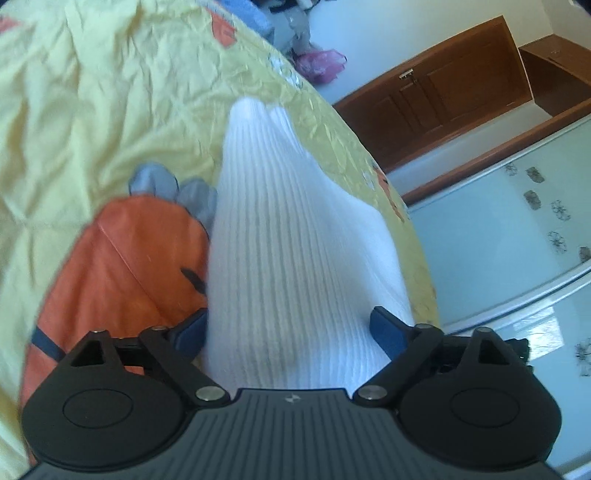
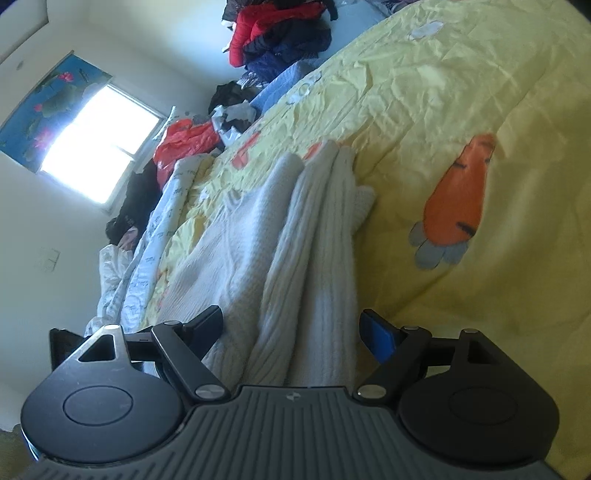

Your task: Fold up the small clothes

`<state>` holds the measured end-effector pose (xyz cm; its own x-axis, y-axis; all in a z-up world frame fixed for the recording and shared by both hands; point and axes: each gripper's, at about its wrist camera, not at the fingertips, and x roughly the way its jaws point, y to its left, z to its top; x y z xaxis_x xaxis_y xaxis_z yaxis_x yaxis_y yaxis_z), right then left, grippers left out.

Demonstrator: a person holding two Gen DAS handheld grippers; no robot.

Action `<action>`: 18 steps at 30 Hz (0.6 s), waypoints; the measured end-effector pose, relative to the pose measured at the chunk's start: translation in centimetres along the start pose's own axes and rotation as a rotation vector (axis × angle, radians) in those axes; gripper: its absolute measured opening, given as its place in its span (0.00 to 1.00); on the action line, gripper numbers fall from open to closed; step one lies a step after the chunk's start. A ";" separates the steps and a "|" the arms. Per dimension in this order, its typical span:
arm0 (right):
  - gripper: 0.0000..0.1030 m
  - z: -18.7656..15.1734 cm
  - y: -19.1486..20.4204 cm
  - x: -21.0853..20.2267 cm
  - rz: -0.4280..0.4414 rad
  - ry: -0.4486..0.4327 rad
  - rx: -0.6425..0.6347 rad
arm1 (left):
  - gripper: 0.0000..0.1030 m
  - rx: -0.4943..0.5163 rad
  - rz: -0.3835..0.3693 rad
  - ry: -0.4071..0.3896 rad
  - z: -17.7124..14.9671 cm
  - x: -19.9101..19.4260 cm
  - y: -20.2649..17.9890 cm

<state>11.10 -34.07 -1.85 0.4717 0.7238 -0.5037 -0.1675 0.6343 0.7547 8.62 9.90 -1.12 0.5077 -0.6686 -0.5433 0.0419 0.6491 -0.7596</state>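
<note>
A white ribbed knit garment [image 1: 288, 240] lies on a yellow bedspread [image 1: 92, 92] printed with orange carrots. In the left wrist view the knit fills the gap between my left gripper's [image 1: 291, 328] spread blue-padded fingers; the jaws stand wide and do not pinch it. In the right wrist view the same white garment [image 2: 295, 240] lies bunched in long folds, running away from my right gripper [image 2: 291, 328]. Its fingers are also spread wide with the folds between them. Whether either gripper touches the cloth cannot be told.
A carrot print [image 2: 458, 199] lies right of the garment. A pile of dark and red clothes [image 2: 280, 33] and an orange bag [image 2: 184, 144] sit at the bed's far end. A wooden door [image 1: 443, 96] and a pale flowered cabinet [image 1: 517, 240] stand beside the bed.
</note>
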 end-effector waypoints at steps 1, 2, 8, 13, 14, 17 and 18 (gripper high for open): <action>0.80 -0.2 0.0 -0.2 0.015 0.001 0.008 | 0.93 0.001 -0.011 0.010 -0.1 0.1 0.1; 0.80 -0.3 -0.1 -0.3 0.022 -0.003 0.012 | 0.94 0.004 -0.017 0.016 -0.2 0.2 0.1; 0.94 -1.5 0.2 1.6 0.003 0.073 -0.022 | 0.98 0.056 -0.021 0.055 -0.8 1.9 -0.4; 0.68 -2.0 2.5 2.2 -0.060 0.104 -0.136 | 0.78 0.167 0.095 0.043 -1.3 2.1 -2.3; 0.65 -2.2 2.9 1.7 -0.059 0.099 -0.164 | 0.68 0.206 0.113 0.033 -1.5 1.6 -2.7; 0.56 -3.0 4.0 -0.7 -0.037 0.070 -0.232 | 0.62 0.268 0.114 0.042 -2.0 0.2 -3.4; 0.56 -3.5 4.1 -1.3 -0.026 0.073 -0.238 | 0.62 0.299 0.123 0.055 -2.3 0.0 -3.6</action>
<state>6.77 -31.44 0.38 0.4162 0.7186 -0.5571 -0.3590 0.6928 0.6254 6.48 6.67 0.76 0.4773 -0.5923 -0.6491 0.2383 0.7983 -0.5532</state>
